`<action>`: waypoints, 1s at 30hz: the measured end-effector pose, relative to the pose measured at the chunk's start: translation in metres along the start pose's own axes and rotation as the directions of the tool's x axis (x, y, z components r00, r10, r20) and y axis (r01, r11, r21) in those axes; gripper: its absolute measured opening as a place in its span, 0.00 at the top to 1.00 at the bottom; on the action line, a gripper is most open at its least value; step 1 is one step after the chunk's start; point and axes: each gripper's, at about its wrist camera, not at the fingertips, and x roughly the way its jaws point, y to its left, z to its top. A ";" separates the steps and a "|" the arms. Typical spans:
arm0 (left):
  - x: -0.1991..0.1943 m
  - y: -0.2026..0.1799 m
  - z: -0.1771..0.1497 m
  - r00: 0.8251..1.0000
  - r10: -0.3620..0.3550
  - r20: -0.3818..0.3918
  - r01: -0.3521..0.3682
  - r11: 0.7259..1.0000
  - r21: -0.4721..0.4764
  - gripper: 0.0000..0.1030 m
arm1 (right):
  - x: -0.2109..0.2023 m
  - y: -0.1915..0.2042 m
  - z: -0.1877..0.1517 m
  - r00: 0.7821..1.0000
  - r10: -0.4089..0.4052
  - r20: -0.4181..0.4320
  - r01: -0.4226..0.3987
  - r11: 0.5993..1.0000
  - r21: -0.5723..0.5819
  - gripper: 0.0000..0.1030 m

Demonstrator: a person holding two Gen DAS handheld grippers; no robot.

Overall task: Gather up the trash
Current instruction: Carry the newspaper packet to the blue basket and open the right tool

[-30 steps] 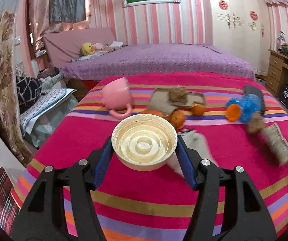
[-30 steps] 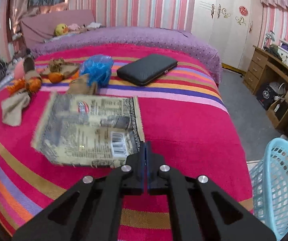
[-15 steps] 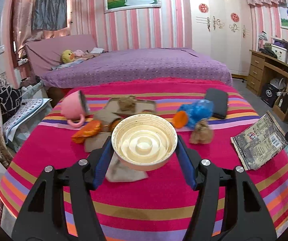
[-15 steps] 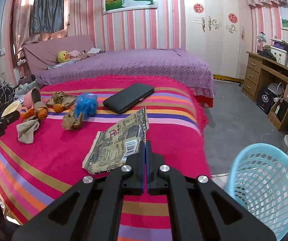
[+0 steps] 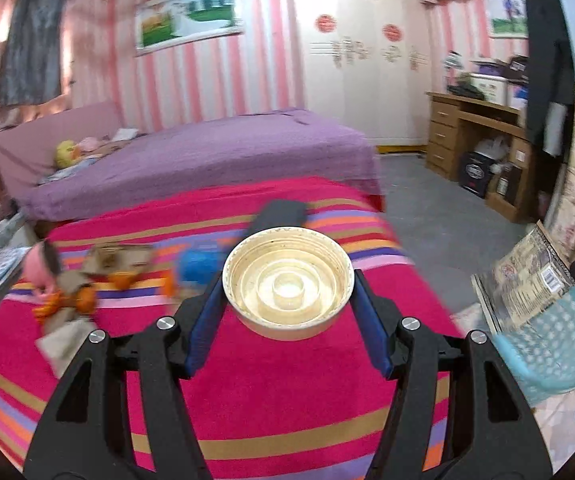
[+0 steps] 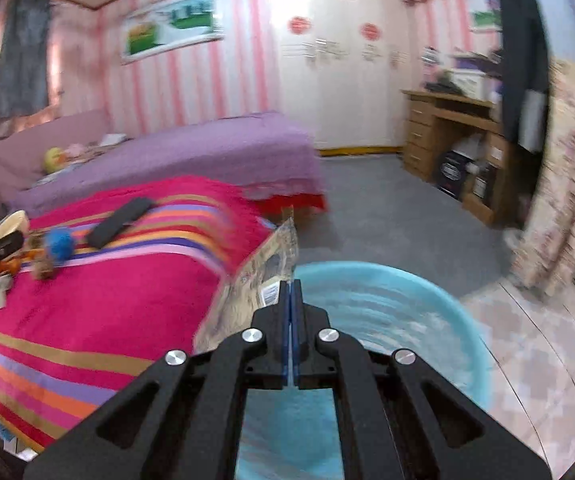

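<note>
Right claw (image 6: 291, 292) pinches a snack wrapper (image 6: 261, 276) above the basket (image 6: 387, 280); left claw (image 5: 287, 296) grips a lid (image 5: 287, 284). Releasing early could drop either beside the rim.

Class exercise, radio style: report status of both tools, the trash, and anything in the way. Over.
Left tool clamps cream lid above striped bed. Right tool shut on snack wrapper, over blue basket. Nothing in the way.

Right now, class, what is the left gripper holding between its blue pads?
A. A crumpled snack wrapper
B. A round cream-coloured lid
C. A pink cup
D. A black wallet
B: in the left wrist view the left gripper clamps a round cream-coloured lid by its rim, while the snack wrapper is pinched in the right gripper.
</note>
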 end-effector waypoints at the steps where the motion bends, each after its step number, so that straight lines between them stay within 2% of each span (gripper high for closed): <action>1: 0.003 -0.018 -0.001 1.000 -0.027 -0.007 0.027 1.000 0.009 0.41 | 0.001 -0.011 -0.002 1.000 -0.012 -0.004 0.012 1.000 0.020 0.99; 4: 0.008 -0.062 -0.007 0.996 -0.089 -0.021 0.090 0.996 0.029 0.41 | 0.003 -0.046 -0.013 0.997 -0.070 -0.026 0.072 0.996 0.058 0.99; 9: 0.018 -0.127 -0.015 0.981 -0.179 -0.070 0.184 0.981 0.061 0.41 | 0.004 -0.079 -0.022 0.994 -0.105 -0.038 0.109 0.988 0.108 0.99; 16: 0.027 -0.193 -0.013 0.966 -0.244 -0.087 0.254 0.958 0.131 0.41 | 0.004 -0.093 -0.027 0.994 -0.098 -0.040 0.103 0.985 0.141 0.99; 21: 0.049 -0.221 -0.010 0.946 -0.290 -0.145 0.310 0.941 0.137 0.41 | 0.002 -0.097 -0.028 0.994 -0.103 -0.046 0.109 0.983 0.147 0.99; 22: 0.053 -0.223 -0.011 0.944 -0.291 -0.154 0.312 0.940 0.136 0.35 | 0.003 -0.098 -0.028 0.994 -0.102 -0.047 0.108 0.983 0.150 0.99; 23: 0.056 -0.224 -0.011 0.943 -0.291 -0.162 0.313 0.940 0.135 0.24 | 0.002 -0.098 -0.028 0.994 -0.102 -0.048 0.108 0.982 0.152 0.99; 25: 0.057 -0.223 -0.010 0.949 -0.277 -0.154 0.297 0.946 0.128 0.16 | 0.002 -0.095 -0.029 0.993 -0.105 -0.051 0.111 0.983 0.147 0.99; 26: 0.056 -0.220 -0.009 0.950 -0.273 -0.149 0.292 0.948 0.126 0.13 | 0.003 -0.095 -0.029 0.993 -0.106 -0.051 0.113 0.983 0.145 0.99; 30: 0.056 -0.203 -0.003 0.961 -0.246 -0.123 0.259 0.960 0.106 0.10 | 0.006 -0.095 -0.030 0.993 -0.106 -0.060 0.114 0.983 0.143 0.99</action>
